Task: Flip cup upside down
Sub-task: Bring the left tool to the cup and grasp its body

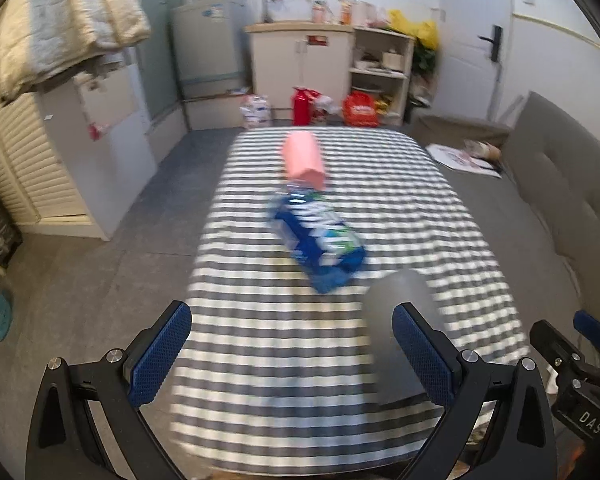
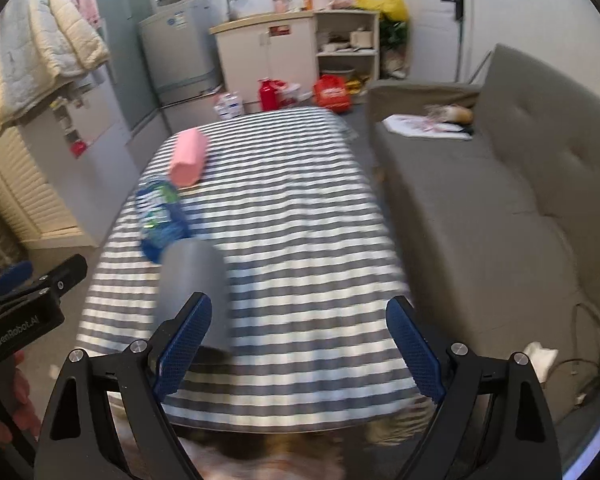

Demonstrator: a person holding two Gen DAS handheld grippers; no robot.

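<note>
A grey cup [image 1: 400, 320] stands on the striped table [image 1: 300, 360], near its front right part, blurred by motion. In the right wrist view the cup [image 2: 192, 280] sits just beyond my right gripper's left finger. My left gripper [image 1: 292, 352] is open and empty above the table's front edge, with the cup behind its right finger [image 1: 420, 356]. My right gripper [image 2: 300, 344] is open and empty, to the right of the cup. The right gripper also shows at the left wrist view's right edge [image 1: 572, 360].
A blue packet [image 1: 320, 240] and a pink roll [image 1: 304, 156] lie mid-table beyond the cup. A grey sofa [image 2: 480, 184] runs along the table's right side. Cabinets, a fridge [image 2: 180, 52] and red bags stand at the back.
</note>
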